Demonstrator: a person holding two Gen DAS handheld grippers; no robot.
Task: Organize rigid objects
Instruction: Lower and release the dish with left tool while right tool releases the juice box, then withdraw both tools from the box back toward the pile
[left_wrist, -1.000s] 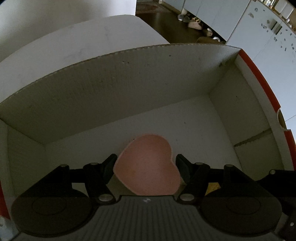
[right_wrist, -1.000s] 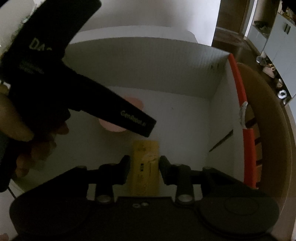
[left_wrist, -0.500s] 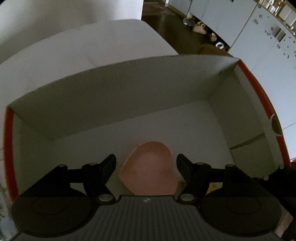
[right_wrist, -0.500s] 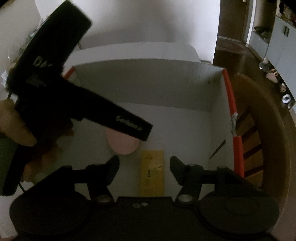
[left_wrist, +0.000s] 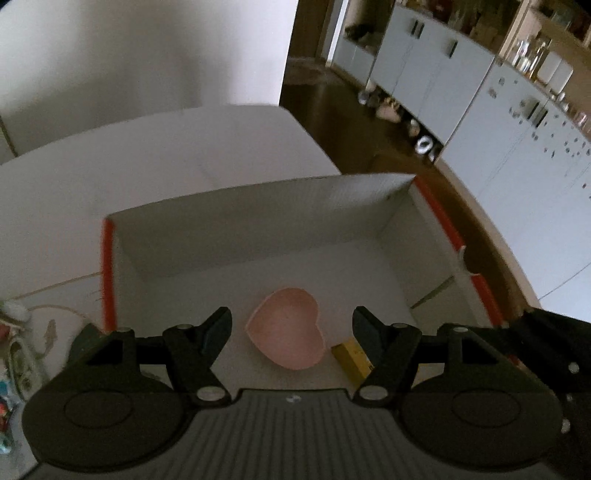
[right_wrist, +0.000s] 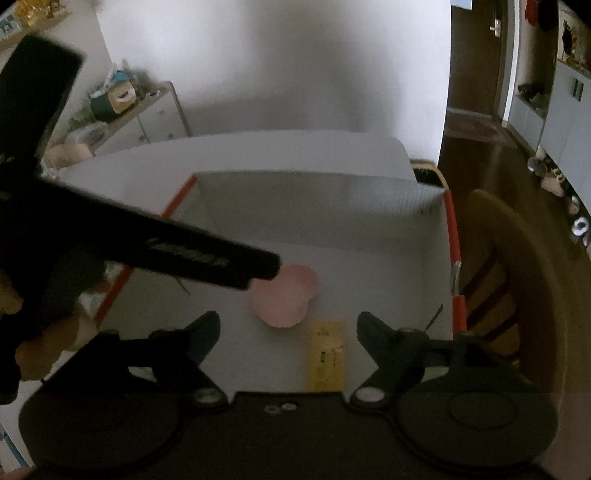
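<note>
Logging two items as boxed, we are hovering the left gripper (left_wrist: 291, 330) and right gripper (right_wrist: 288, 334), both spread wide and empty, over the white box (left_wrist: 258, 218) holding a pink heart dish (left_wrist: 286, 328) with a yellow block (right_wrist: 327, 356) just right of it.

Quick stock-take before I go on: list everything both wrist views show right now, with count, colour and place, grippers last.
box: 1, white with red-edged sides, on the table, open top
heart dish: 1, pink, on the box floor, near the middle
yellow block: 1, yellow, on the box floor just right of the heart dish
table: 1, white, under and beyond the box
chair: 1, brown wood, right of the box
cabinets: a row, pale grey, along the far right wall
left hand-held gripper: 1, black, open above the heart dish, holding nothing
right hand-held gripper: 1, black, open above the yellow block, holding nothing
</note>
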